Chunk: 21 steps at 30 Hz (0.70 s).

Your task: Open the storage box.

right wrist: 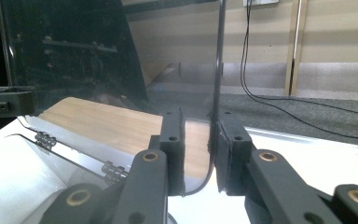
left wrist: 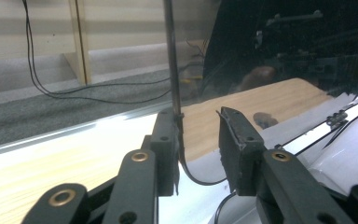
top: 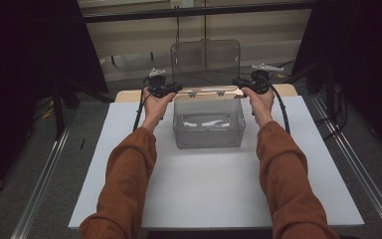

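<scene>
A clear plastic box sits at the far middle of the white board, its hinged lid standing upright behind it. My left gripper is at the lid's lower left corner and my right gripper at its lower right corner. In the left gripper view the lid's edge lies against one jaw of the left gripper, and a gap shows to the other jaw. In the right gripper view the lid's edge runs along one jaw of the right gripper, with a gap on the other side. The box looks empty.
The white board covers a wooden table whose far strip shows behind the box. Small hinges join lid and box. Metal rails run along both sides, and cables lie on the grey floor beyond.
</scene>
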Each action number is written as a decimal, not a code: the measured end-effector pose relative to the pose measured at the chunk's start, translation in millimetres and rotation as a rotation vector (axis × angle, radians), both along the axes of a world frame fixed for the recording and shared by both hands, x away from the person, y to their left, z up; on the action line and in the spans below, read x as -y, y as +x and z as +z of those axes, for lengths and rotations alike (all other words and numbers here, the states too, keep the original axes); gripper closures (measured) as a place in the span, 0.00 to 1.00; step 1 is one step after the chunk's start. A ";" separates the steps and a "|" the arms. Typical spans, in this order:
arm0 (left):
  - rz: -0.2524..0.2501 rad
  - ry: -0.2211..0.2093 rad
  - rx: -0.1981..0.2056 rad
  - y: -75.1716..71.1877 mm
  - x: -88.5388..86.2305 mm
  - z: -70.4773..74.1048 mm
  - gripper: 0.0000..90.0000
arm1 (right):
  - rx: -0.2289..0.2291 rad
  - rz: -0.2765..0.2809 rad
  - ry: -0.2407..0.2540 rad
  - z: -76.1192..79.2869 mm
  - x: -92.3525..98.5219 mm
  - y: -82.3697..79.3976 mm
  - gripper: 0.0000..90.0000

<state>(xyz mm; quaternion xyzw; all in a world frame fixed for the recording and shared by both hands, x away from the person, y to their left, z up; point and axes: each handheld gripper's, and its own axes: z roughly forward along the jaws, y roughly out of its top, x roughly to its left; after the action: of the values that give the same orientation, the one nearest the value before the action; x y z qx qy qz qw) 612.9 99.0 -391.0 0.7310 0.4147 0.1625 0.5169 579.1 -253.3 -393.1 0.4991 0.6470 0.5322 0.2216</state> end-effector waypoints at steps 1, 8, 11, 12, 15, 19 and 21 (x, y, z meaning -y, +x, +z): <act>0.001 0.003 -0.003 0.4 0.7 0.1 0.75 | -0.003 0.001 0.004 -0.3 0.2 0.4 0.82; 0.000 0.018 -0.042 3.7 2.1 2.4 0.72 | -0.018 -0.014 -0.004 -0.3 -2.0 2.5 0.80; 0.000 0.017 -0.049 4.4 2.7 2.5 0.71 | -0.035 -0.019 0.019 -1.2 -1.3 3.6 0.80; 0.005 0.004 -0.063 5.2 2.5 1.8 0.71 | -0.042 -0.023 0.023 -1.1 -1.5 3.9 0.80; 0.012 0.008 -0.075 5.2 2.9 1.9 0.71 | -0.054 -0.027 0.023 -0.9 -2.0 4.6 0.79; 0.017 -0.008 -0.092 6.5 2.6 -0.4 0.69 | -0.090 -0.031 0.012 0.1 -3.2 8.7 0.78; 0.011 -0.011 -0.107 8.0 1.3 -0.8 0.69 | -0.107 -0.036 0.007 0.8 -4.5 10.9 0.77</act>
<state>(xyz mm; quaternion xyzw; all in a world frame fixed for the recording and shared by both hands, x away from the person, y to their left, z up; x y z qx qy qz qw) 620.9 97.7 -391.8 0.7333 0.4467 0.1240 0.4973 589.9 -248.8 -392.3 0.5390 0.6472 0.5028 0.1944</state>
